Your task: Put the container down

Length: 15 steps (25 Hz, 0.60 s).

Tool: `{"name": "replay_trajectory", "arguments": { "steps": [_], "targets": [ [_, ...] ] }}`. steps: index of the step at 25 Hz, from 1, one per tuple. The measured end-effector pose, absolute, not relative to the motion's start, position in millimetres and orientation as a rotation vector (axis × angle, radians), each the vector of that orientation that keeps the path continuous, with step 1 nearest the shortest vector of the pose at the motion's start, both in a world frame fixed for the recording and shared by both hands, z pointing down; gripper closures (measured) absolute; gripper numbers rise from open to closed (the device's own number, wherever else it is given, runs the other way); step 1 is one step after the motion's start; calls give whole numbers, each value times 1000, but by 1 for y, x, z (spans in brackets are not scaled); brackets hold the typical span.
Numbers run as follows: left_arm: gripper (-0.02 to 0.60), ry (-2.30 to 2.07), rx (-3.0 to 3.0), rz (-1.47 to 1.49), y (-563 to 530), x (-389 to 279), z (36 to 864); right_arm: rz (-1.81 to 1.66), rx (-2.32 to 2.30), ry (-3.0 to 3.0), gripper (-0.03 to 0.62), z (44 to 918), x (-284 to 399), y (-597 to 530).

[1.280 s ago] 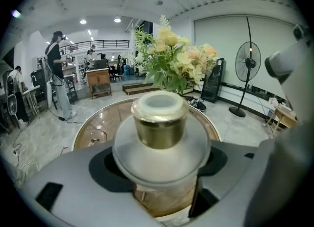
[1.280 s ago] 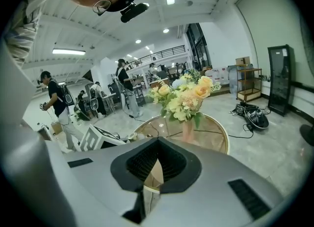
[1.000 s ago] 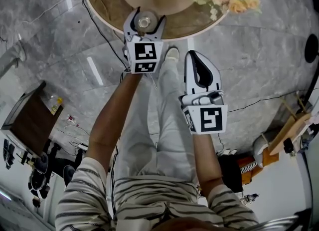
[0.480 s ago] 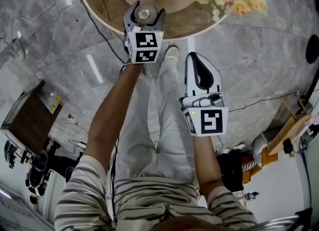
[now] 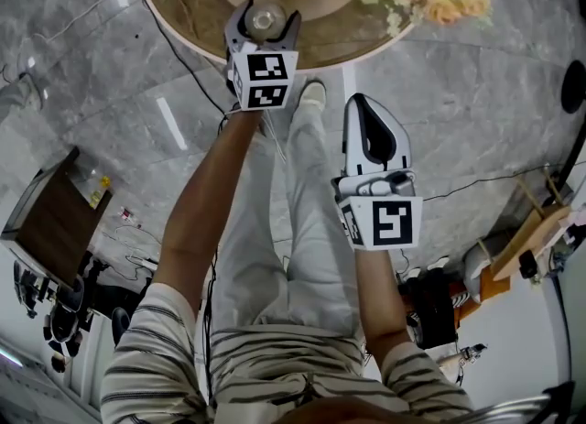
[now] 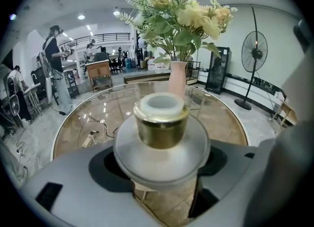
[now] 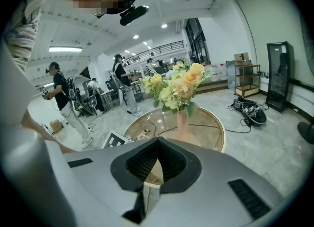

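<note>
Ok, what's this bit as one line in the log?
left gripper: shut on container | container: above round table, near edge | right gripper: shut, empty, short of round table

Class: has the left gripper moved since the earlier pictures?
Yes. The left gripper, shut on the container, has gone forward, farther in over the round table, judged against its near edge.

Grey marble floor (image 5: 476,92) — round glass table (image 5: 183,5), standing fan (image 6: 254,49), perhaps mezzanine rail (image 6: 105,37) behind.
</note>
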<state>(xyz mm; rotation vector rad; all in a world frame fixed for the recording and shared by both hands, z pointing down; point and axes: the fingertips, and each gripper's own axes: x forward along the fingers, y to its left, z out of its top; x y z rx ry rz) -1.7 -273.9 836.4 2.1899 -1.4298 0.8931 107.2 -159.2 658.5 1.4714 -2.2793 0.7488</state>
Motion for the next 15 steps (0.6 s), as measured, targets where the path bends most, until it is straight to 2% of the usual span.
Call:
{"name": "replay_trajectory", "arguments": {
  "steps": [10,15],
  "targets": [
    [244,-1437,2200,887,-275,-2,841,757,1478,-2279,586,656,106,-163],
    [218,-1433,2207,868,-274,-2,833,744,1483,-2288,586,650,101,-164]
  ]
}}
